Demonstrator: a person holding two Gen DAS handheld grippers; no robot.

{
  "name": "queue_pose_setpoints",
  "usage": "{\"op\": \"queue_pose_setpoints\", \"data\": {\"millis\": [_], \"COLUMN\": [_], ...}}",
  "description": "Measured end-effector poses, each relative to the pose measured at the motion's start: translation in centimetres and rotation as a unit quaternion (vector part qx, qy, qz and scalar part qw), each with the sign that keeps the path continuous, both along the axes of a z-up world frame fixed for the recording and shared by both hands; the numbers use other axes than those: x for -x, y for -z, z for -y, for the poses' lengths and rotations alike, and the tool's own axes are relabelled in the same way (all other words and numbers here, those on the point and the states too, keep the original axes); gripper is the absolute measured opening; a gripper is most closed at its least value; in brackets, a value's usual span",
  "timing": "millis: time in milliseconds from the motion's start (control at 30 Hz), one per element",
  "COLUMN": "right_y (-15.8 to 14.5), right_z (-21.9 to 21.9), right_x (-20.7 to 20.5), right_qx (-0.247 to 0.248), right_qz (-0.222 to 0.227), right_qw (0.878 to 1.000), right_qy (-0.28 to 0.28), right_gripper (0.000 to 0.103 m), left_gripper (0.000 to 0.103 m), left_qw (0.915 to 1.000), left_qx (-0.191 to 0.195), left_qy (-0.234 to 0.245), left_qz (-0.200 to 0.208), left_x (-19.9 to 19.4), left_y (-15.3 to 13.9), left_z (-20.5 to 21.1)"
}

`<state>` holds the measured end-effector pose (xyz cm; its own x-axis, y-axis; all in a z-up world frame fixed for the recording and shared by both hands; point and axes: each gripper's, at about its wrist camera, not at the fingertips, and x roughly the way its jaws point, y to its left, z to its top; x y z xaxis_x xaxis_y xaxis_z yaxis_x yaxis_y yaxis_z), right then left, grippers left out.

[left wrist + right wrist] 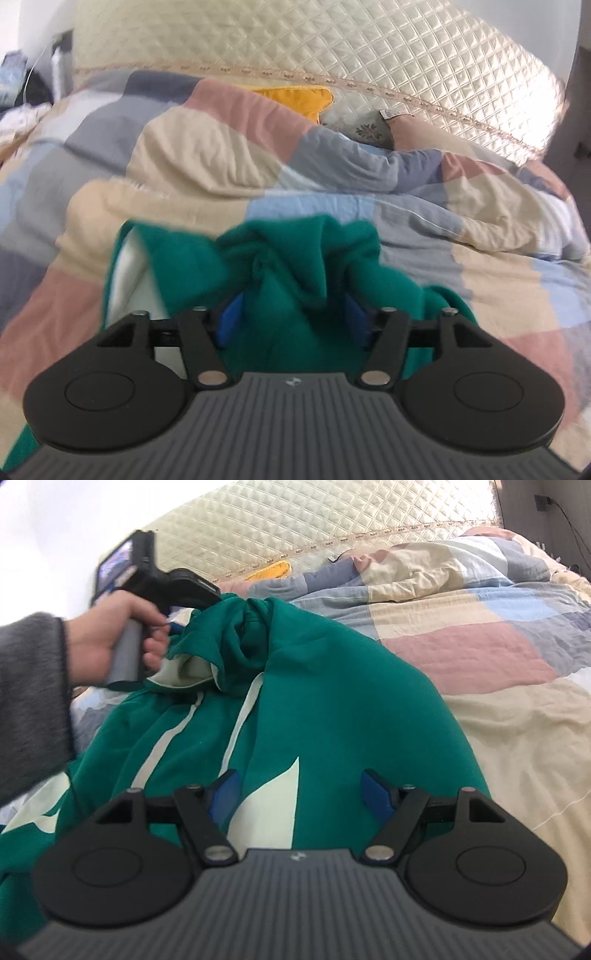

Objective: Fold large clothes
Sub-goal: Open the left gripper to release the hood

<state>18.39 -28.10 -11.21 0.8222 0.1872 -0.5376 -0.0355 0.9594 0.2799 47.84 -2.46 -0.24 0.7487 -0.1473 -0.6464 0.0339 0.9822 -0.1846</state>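
Two claws working: left claw (291, 317) is sitting released, blue pads spread, with a bunched fold of the green fleece hoodie with white stripes (314, 701) lying loose between them. Right claw (301, 794) is hovering released over the hoodie's body, which is lying on the patchwork quilted bed (480, 646). Judging mid-fold; next move is needing a fresh grab on an edge.

Green hoodie (332, 686) with cream drawstrings and cream patches, lying spread on the bed (498, 709) over its checked quilt. Far end bunched and lifted in a crumpled peak; near part lies flatter.
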Motion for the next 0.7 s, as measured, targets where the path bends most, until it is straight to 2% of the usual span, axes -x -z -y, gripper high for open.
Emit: {"op": "queue_pose_setpoints", "data": {"millis": [167, 400, 467, 633, 667, 700], "right_y": [-0.7, -1.6, -1.9, -2.9, -3.0, -3.1], "right_z": [0.1, 0.0, 0.0, 0.0, -0.1, -0.1], "right_x": [1.1, 3.1, 4.0, 6.3, 6.6, 6.8], "right_qx": [0.008, 0.034, 0.036, 0.047, 0.048, 0.052], "right_qz": [0.004, -0.001, 0.000, -0.001, -0.001, -0.001], "right_qw": [1.000, 0.999, 0.999, 0.999, 0.999, 0.999], "right_qy": [-0.001, 0.006, 0.002, 0.009, 0.009, 0.008], "right_gripper": [0.074, 0.074, 0.074, 0.074, 0.075, 0.081], "left_gripper": [0.067, 0.067, 0.071, 0.076, 0.077, 0.077], "left_qw": [1.0000, 0.9983, 0.9972, 0.9957, 0.9951, 0.9947], "left_qx": [0.004, 0.039, 0.055, 0.054, 0.059, 0.065], "left_qy": [0.003, -0.036, -0.045, -0.073, -0.077, -0.077], "left_qz": [0.001, -0.026, -0.023, -0.018, -0.019, -0.021], "left_x": [7.3, 19.3, 22.8, 29.8, 30.8, 31.7], "left_y": [-1.2, -1.1, -0.9, 0.3, 0.5, 0.8], "left_z": [-3.8, -11.8, -13.9, -16.7, -17.1, -17.5]}}
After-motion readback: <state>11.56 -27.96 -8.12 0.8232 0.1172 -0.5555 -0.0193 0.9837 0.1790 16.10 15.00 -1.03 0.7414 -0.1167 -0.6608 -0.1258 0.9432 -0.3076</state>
